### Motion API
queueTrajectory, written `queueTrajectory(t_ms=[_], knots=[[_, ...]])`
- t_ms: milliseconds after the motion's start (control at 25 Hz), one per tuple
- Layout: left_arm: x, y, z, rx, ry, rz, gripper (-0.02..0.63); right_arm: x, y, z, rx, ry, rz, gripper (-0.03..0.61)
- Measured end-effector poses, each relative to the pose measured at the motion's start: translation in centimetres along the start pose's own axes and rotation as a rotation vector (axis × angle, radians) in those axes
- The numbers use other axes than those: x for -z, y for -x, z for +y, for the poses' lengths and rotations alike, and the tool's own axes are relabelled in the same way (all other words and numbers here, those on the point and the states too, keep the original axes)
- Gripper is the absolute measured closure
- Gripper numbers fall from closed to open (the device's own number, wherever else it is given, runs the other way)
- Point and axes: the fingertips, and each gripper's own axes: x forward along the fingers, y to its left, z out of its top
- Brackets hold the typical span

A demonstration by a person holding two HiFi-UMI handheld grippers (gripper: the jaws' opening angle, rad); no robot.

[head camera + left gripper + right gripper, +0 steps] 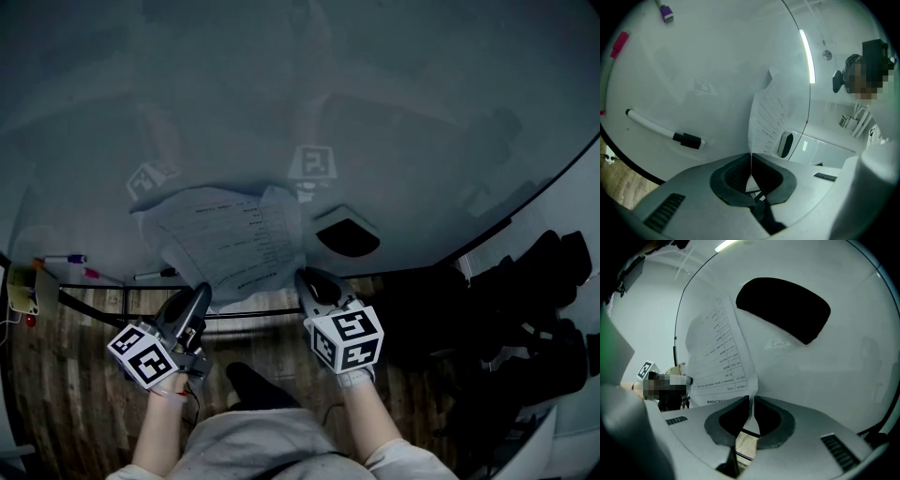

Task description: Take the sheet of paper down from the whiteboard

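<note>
White paper, printed with rows of text, is what I have in both tools. The sheet of paper (230, 239) sits low on the whiteboard (281, 94), buckled, with its lower part bowing away from the surface. I cannot tell whether its top still clings to the board.

My left gripper (199, 292) has its jaws pressed together on the sheet's lower left edge. In the left gripper view the paper runs edge-on as a thin line between the pads. My right gripper (314, 281) pinches the lower right corner in the same way.

A black eraser (347, 234) rests on the board just beside the sheet's right edge, right above the right gripper. To the left, along the board's lower edge, lie a black marker (155, 275), a pink marker (92, 274) and a purple-capped marker (66, 259), all well apart from the paper. Below is a wooden floor (66, 375).
</note>
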Motion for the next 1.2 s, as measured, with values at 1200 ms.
queueTrajectory(t_ms=[1200], knots=[[4.1,5.3,-4.4,-0.116,-0.186,0.107,0.598,3.2,8.5,5.1,-0.067,-0.010,-0.044,0.558]])
